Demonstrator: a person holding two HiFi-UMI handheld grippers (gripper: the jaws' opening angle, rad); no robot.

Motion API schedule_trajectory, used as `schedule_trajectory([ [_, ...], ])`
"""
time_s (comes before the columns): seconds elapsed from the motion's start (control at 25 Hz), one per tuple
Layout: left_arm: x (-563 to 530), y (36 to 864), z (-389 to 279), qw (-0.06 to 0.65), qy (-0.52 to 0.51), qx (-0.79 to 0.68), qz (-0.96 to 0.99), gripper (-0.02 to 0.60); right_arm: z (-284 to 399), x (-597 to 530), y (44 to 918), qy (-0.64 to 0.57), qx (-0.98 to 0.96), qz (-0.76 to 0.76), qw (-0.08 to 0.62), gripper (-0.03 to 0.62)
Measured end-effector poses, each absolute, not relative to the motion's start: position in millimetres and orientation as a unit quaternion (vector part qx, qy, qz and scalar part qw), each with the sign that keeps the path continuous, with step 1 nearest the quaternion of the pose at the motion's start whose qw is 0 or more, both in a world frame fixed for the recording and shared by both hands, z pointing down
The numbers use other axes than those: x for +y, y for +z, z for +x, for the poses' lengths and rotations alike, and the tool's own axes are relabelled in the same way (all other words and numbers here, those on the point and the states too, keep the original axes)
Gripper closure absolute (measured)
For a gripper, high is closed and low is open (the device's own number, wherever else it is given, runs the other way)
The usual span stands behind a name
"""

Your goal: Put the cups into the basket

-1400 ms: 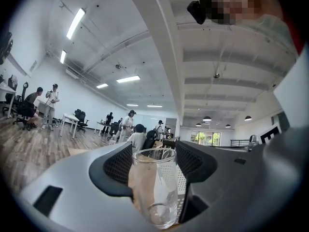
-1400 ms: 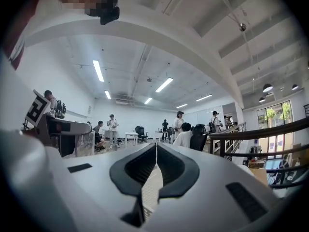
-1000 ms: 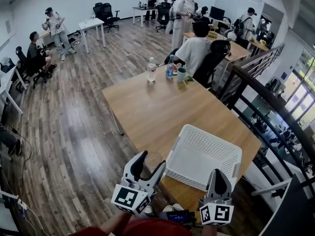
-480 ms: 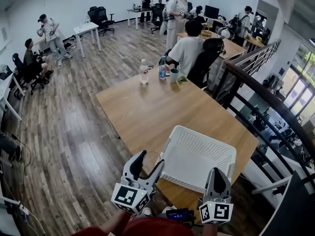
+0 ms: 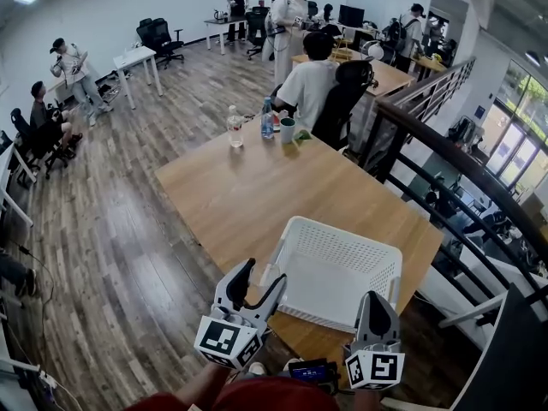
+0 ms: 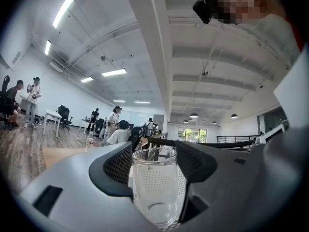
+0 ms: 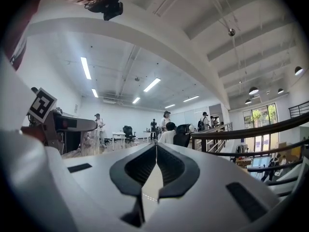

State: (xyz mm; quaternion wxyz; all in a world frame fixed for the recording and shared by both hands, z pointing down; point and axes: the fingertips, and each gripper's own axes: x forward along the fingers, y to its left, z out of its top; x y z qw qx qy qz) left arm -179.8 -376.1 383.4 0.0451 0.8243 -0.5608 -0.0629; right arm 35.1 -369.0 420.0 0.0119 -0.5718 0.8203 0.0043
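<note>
A clear plastic cup stands upright between the jaws of my left gripper, whose pads press on its sides. In the head view the left gripper hangs at the near left corner of the white perforated basket, just outside its rim, and the cup barely shows there. The basket lies on the near end of the wooden table, and I see nothing in it. My right gripper hovers at the basket's near right edge. Its jaws are shut and hold nothing.
At the table's far end stand two bottles and a green cup, beside a seated person in a black chair. A dark stair railing runs along the right. Other people, desks and chairs are further back.
The table and basket have drifted left and slightly down in the head view. Both grippers stay in about the same place, and the left one keeps the cup.
</note>
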Motion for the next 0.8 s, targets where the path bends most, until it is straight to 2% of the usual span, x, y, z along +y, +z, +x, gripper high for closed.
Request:
schedule_trajectory([
  [0.8, -406, 392, -121, 0.050, -0.052, -0.507, 0.859, 0.298, 84, -345, 422, 0.004, 0.782, -0.623, 0.003, 0.582],
])
